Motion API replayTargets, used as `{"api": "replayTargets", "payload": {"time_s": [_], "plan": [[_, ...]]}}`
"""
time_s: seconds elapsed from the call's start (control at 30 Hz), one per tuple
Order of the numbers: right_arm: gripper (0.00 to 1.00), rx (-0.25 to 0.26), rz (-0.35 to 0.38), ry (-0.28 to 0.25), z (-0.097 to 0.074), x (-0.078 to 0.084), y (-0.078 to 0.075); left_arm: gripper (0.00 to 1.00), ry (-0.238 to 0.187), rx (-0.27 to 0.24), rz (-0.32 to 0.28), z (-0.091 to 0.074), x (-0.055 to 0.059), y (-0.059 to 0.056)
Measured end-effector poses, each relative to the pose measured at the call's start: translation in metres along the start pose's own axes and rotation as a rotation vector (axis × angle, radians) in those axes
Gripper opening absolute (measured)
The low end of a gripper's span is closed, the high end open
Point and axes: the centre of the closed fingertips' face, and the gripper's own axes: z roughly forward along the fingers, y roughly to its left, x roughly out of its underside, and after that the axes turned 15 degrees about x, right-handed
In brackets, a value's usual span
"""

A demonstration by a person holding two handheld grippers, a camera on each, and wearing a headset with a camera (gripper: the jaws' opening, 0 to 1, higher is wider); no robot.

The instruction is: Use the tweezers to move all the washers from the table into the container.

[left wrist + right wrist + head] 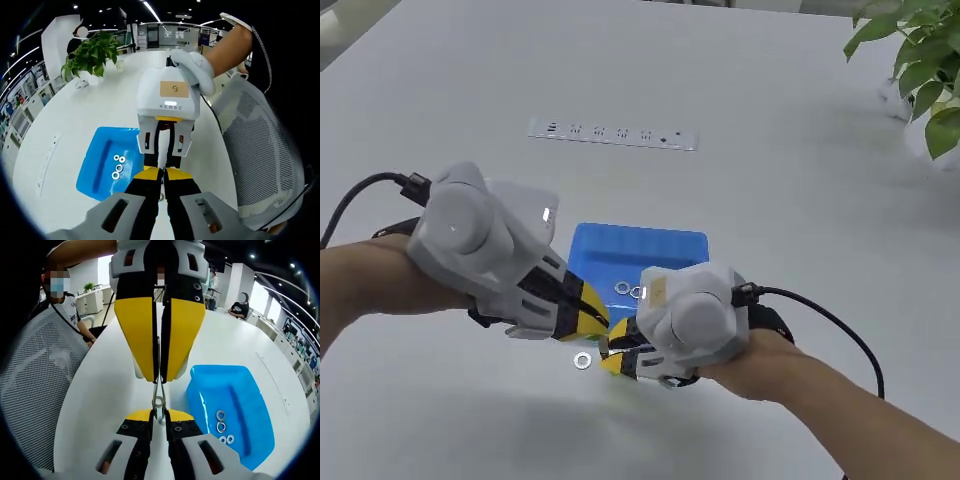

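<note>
1. Left gripper (159,378) and right gripper (159,416): both sets of fingers clamped on the tweezers (158,396).
2. Washer (582,361) on the counter (770,220), beside the container (655,248); steady the tweezers before lowering their tips.

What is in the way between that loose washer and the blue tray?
Nothing visible lies on the table between the washer and the blue container; only the left gripper and right gripper, both gripping the tweezers, hover close to that gap.
</note>
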Motion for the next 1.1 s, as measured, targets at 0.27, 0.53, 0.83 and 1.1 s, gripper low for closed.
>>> {"api": "replayTargets", "payload": {"time_s": [0.27,0.53,0.83,1.1], "plan": [[0.12,-0.001,0.005,0.003,0.0022,0.0025,-0.0005,0.06,-0.001,0.001,-0.006,0.0018,0.0004,0.0015],[0.12,0.001,0.016,0.003,0.0022,0.0027,-0.001,0.06,-0.006,0.002,-0.012,0.0016,0.0,0.0035],[0.1,-0.009,0.03,0.01,0.0027,0.0025,-0.0007,0.06,-0.005,0.002,-0.016,0.0005,0.0014,0.0039],[0.09,-0.009,0.027,0.011,0.0019,0.0028,0.0003,0.06,-0.001,0.005,-0.011,0.0008,0.0011,0.0031]]}}
